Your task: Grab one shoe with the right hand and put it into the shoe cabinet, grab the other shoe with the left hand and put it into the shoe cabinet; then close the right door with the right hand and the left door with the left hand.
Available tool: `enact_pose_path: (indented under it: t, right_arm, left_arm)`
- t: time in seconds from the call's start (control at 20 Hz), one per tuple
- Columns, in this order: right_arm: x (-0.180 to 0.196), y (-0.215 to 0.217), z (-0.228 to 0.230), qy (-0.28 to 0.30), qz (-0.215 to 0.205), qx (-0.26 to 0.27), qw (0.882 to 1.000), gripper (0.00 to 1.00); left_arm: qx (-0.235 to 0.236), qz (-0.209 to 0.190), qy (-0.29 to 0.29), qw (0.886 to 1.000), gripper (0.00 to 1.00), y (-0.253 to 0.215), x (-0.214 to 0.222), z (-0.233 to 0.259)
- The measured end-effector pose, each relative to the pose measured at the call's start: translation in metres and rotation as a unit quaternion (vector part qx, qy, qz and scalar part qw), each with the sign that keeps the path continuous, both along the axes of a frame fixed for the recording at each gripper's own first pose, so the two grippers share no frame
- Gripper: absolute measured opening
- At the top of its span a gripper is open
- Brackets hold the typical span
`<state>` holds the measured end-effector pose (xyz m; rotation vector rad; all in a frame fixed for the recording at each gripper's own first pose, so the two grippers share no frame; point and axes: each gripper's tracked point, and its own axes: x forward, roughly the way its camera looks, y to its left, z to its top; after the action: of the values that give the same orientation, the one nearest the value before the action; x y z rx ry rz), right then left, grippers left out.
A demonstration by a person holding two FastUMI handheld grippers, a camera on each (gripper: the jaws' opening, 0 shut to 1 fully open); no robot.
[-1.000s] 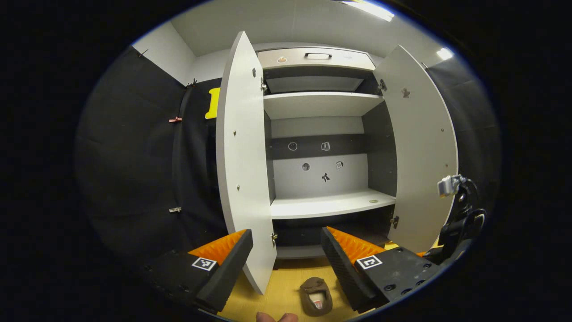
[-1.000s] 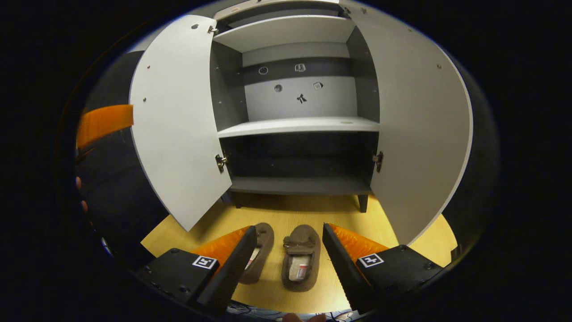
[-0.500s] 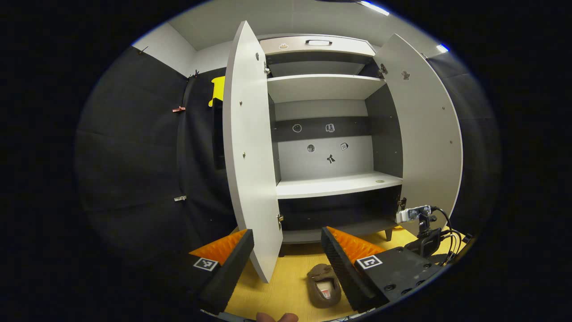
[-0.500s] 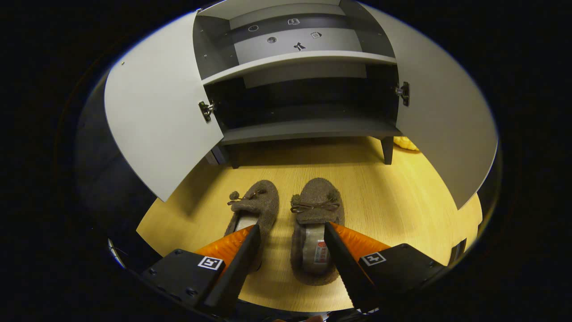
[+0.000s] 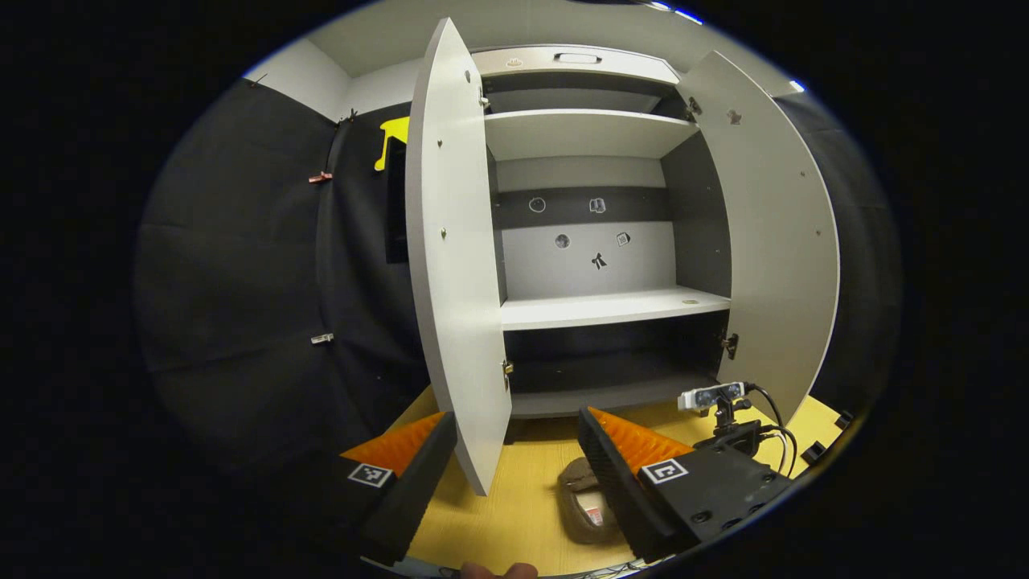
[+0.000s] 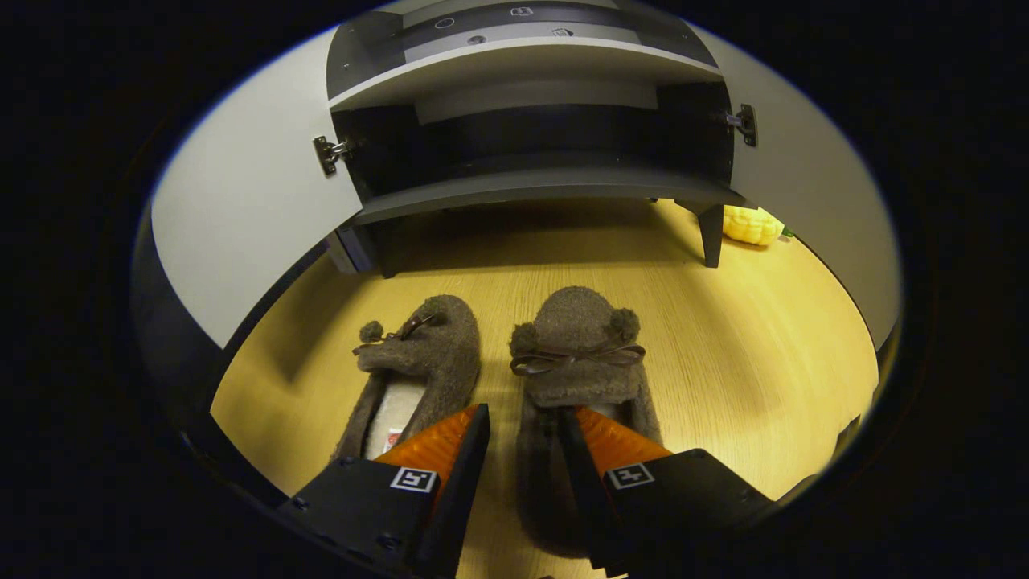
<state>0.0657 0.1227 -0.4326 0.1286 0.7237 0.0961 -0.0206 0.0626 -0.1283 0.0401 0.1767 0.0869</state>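
Shoes sit side by side low in the right gripper view, on the yellow wooden floor (image 6: 723,346) in front of the shoe cabinet (image 6: 530,181). Both are brown and fuzzy, slipper-like, each with a thin brown bow and small pompoms across the toe and a pale lining. The right shoe (image 6: 577,342) lies at centre; the left shoe (image 6: 418,358) is just beside it, toward the lower left, with a small red and white label inside, too small to read. The right tongs (image 6: 521,422) are partly open, straddling the near-side wall of the right shoe, one finger inside its opening and one between the two shoes; whether both press on it cannot be told.

In the left gripper view the left tongs (image 5: 514,430) hang wide open with nothing between them, held higher, facing the cabinet. Its left door (image 5: 454,265) and right door (image 5: 776,241) stand open, showing pale shelves. A small yellow object (image 6: 749,225) lies on the floor past the cabinet's leg, at the right.
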Motion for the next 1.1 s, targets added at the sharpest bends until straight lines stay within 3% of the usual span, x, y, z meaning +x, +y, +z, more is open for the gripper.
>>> enact_pose_path:
  t: [0.15,0.25,0.3,0.35,0.75,1.1]
  right_arm:
    - [0.020,-0.005,0.000,-0.001,-0.025,-0.005,1.000,0.53]
    - [0.026,-0.006,-0.013,0.006,-0.029,-0.007,1.000,0.16]
    - [0.028,-0.003,-0.011,0.003,-0.027,-0.003,1.000,0.21]
    - [0.030,-0.005,-0.011,-0.001,-0.026,-0.006,1.000,0.11]
    - [0.017,-0.032,0.055,-0.025,-0.021,0.016,0.999,0.11]
    - [0.023,-0.051,0.173,-0.083,-0.020,0.041,0.996,0.11]
  left_arm:
    - [-0.006,-0.001,0.008,1.000,0.96,0.001,0.005,-0.006]
    - [-0.011,-0.002,0.012,1.000,0.96,0.000,0.009,-0.010]
    - [-0.014,-0.003,0.015,1.000,0.96,-0.001,0.011,-0.011]
    - [-0.015,-0.004,0.017,1.000,0.96,-0.002,0.012,-0.012]
    - [-0.026,-0.022,0.014,0.999,0.96,-0.016,0.031,-0.006]
    - [-0.031,-0.054,-0.010,0.998,0.96,-0.036,0.042,0.019]
